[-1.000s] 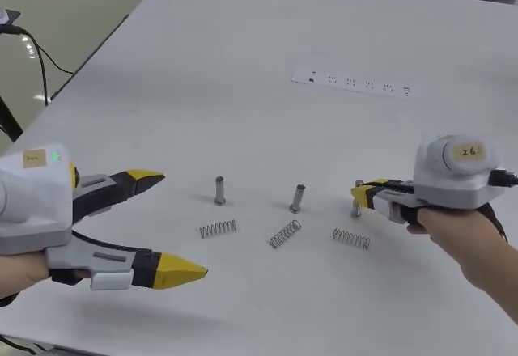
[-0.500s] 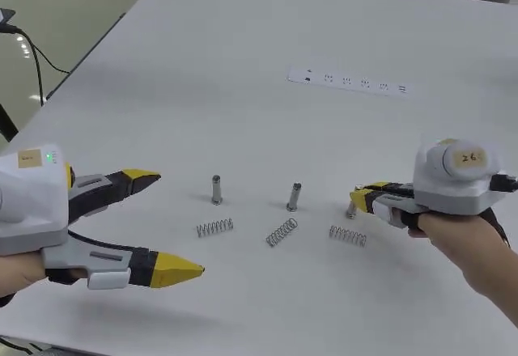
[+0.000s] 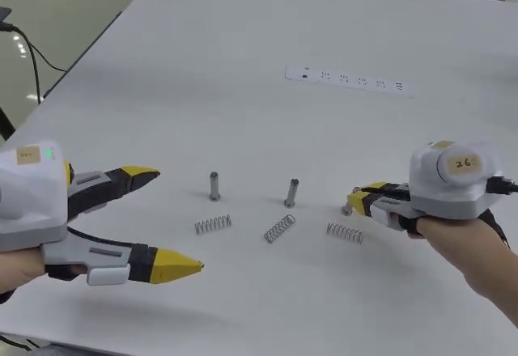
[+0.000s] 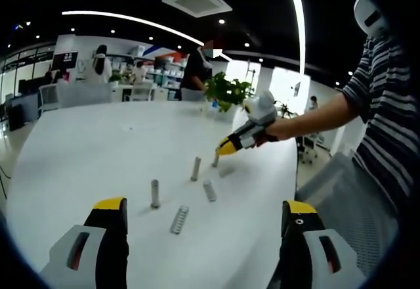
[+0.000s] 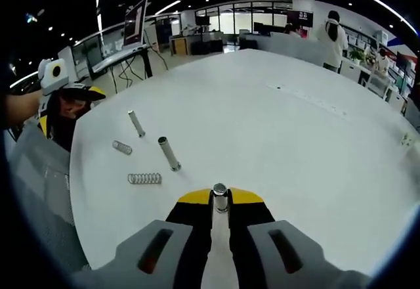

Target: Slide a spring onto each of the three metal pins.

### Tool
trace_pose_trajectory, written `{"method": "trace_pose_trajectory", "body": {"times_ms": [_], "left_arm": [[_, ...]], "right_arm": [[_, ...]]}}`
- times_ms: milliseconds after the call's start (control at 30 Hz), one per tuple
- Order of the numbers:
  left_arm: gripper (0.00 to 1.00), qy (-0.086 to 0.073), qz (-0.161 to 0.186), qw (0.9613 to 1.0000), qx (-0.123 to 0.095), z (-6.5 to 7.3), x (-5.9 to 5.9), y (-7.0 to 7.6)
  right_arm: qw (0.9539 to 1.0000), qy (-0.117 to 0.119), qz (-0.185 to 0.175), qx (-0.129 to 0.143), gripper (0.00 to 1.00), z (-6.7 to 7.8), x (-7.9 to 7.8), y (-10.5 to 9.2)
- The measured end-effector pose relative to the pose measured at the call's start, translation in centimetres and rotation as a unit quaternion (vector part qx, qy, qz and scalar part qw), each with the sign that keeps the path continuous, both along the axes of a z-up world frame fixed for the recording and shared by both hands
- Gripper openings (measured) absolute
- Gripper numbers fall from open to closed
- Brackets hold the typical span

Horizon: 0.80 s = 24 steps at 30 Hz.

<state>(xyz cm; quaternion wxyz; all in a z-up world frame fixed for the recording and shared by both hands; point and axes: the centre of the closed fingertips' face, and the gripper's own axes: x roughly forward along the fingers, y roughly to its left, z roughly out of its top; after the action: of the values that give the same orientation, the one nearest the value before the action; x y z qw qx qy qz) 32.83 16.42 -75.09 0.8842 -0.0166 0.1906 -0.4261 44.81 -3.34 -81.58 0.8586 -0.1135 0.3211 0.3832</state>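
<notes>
Two steel pins (image 3: 214,186) (image 3: 291,193) stand upright on the white table (image 3: 267,121). My right gripper (image 3: 356,203) is shut on the third pin (image 3: 348,208), which shows upright between the yellow tips (image 5: 220,197). Three springs lie flat in a row in front of the pins: one on the left (image 3: 214,224), one in the middle (image 3: 280,227), one on the right (image 3: 346,232). At the near left my left gripper (image 3: 166,220) hovers open, a short way from the left spring, nothing between its fingers (image 4: 111,205).
A white power strip (image 3: 348,81) lies further back on the table. The table's left edge (image 3: 105,36) drops to the floor, where a black cable (image 3: 32,48) runs. Desks and people stand in the office behind.
</notes>
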Motion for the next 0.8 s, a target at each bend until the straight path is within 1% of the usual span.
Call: {"method": "trace_pose_trajectory", "body": {"times_ms": [300, 467, 533, 600, 800], "left_arm": [[0.94, 0.000, 0.003, 1.0000, 0.000, 0.0, -0.1, 0.2], [0.94, 0.002, 0.003, 1.0000, 0.001, -0.1, -0.2, 0.2], [0.95, 0.003, 0.002, 1.0000, 0.004, -0.3, -0.3, 0.2], [0.95, 0.003, 0.003, 1.0000, 0.001, -0.1, -0.2, 0.2], [0.95, 0.001, 0.002, 1.0000, 0.003, 0.0, 0.0, 0.2]], "right_arm": [[0.9999, 0.005, 0.003, 0.011, 0.09, -0.1, -0.2, 0.1], [0.9999, 0.001, -0.001, 0.016, 0.15, 0.2, -0.2, 0.0], [0.9996, 0.006, -0.007, 0.027, 0.17, 0.3, -0.4, -0.1], [0.9990, 0.007, -0.012, 0.042, 0.19, 0.5, -0.7, 0.0], [0.9985, 0.010, -0.022, 0.049, 0.22, 0.7, -1.3, -0.2]]}}
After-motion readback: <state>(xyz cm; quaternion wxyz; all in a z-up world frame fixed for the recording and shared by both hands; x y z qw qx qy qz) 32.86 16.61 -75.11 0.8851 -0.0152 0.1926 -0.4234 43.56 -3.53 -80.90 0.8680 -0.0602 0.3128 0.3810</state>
